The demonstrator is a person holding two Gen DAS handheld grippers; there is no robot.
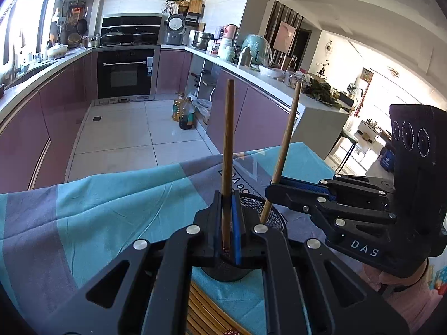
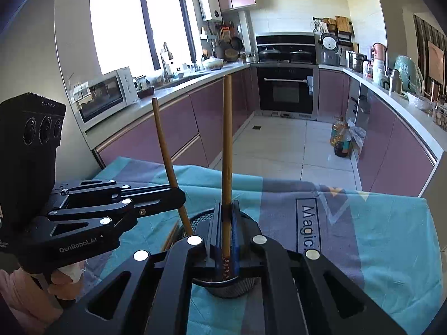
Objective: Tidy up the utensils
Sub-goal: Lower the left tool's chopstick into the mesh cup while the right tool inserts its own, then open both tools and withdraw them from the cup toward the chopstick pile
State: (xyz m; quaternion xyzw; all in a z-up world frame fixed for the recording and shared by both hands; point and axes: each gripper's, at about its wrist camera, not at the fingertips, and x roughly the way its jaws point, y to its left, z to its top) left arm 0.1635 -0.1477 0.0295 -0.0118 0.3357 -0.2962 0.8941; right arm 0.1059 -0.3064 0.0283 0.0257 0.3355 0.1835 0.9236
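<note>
Left fingers (image 1: 227,223): I clamp one chopstick (image 1: 227,139) upright.
Right fingers (image 2: 226,231): clamped on another chopstick (image 2: 226,145).
Mesh holder (image 1: 272,209): just below both tips, on the cloth-covered surface (image 1: 111,195).
My advice: lower straight, release inside rim.

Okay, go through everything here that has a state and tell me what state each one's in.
Left tongs: shut on a chopstick.
Right tongs: shut on a chopstick.
Left chopstick: upright, lower end in the holder.
Right chopstick: upright, over the holder.
Mesh holder: standing on the cloth.
Oven door: closed.
</note>
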